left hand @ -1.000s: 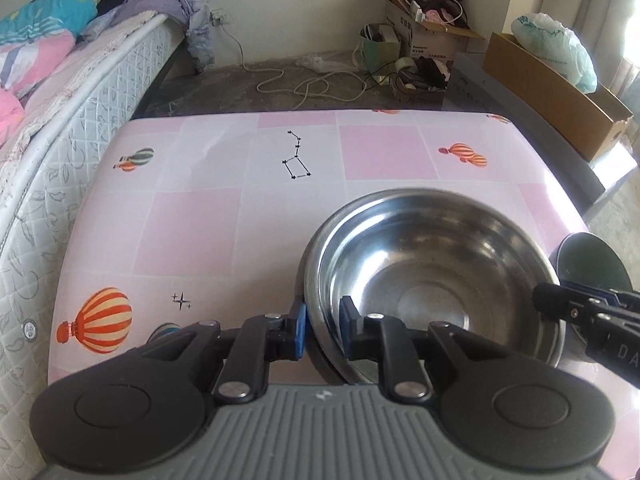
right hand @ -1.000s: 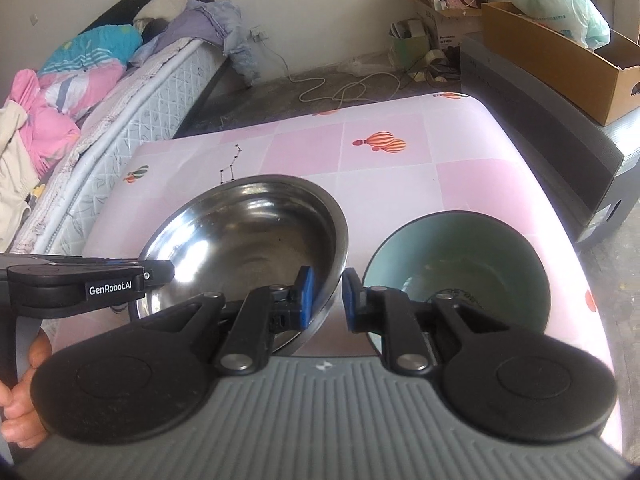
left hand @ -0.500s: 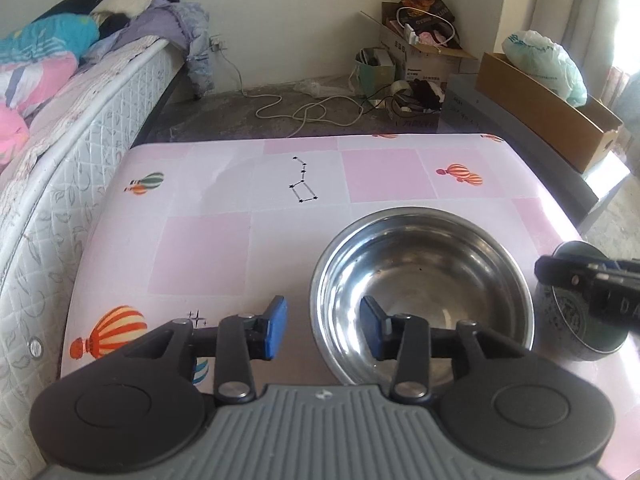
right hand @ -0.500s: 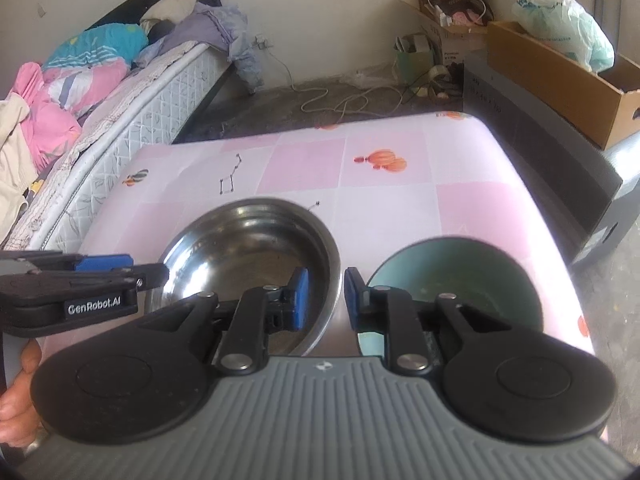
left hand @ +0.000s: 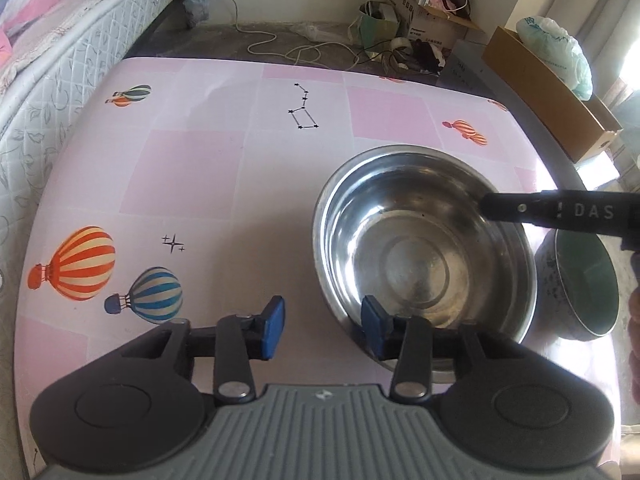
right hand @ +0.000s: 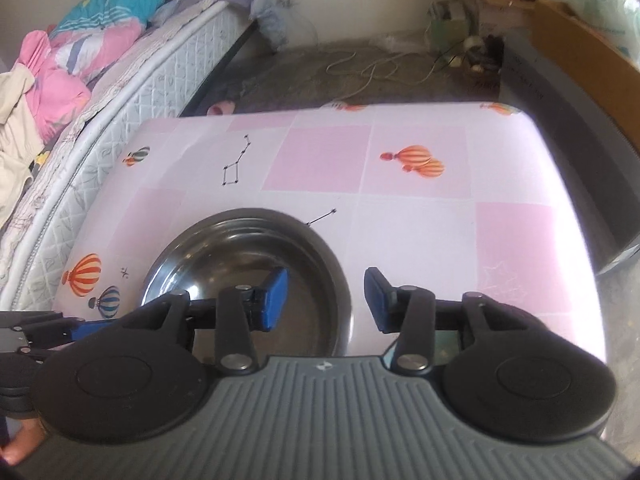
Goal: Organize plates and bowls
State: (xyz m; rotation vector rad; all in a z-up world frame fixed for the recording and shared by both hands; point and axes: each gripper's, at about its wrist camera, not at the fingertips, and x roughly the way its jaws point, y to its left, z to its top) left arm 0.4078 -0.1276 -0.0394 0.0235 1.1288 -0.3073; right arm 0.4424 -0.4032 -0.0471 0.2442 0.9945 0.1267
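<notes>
A steel bowl [left hand: 424,256] [right hand: 240,256] stands on the pink table [left hand: 200,168] with a green bowl [left hand: 584,284] touching its right side. My left gripper [left hand: 323,328] is open and closing a little; the steel bowl's near-left rim lies between its blue pads [left hand: 272,326], and they do not press it. My right gripper [right hand: 326,300] is opening over the steel bowl's right rim, which lies loose between its pads. In the right wrist view only a sliver of the green bowl [right hand: 444,340] shows under the gripper body. The right gripper's finger [left hand: 560,212] reaches over the steel bowl.
A quilted mattress [left hand: 60,64] runs along the table's left edge. Beyond the far edge lie a white cable [left hand: 280,46] on the floor and cardboard boxes [left hand: 552,92] at the right. A person's hand [right hand: 20,444] holds the left gripper [right hand: 40,332].
Both grippers were shut on the steel bowl's rim and have let it go, the left first, then the right. The right gripper moved so the green bowl slid under its body.
</notes>
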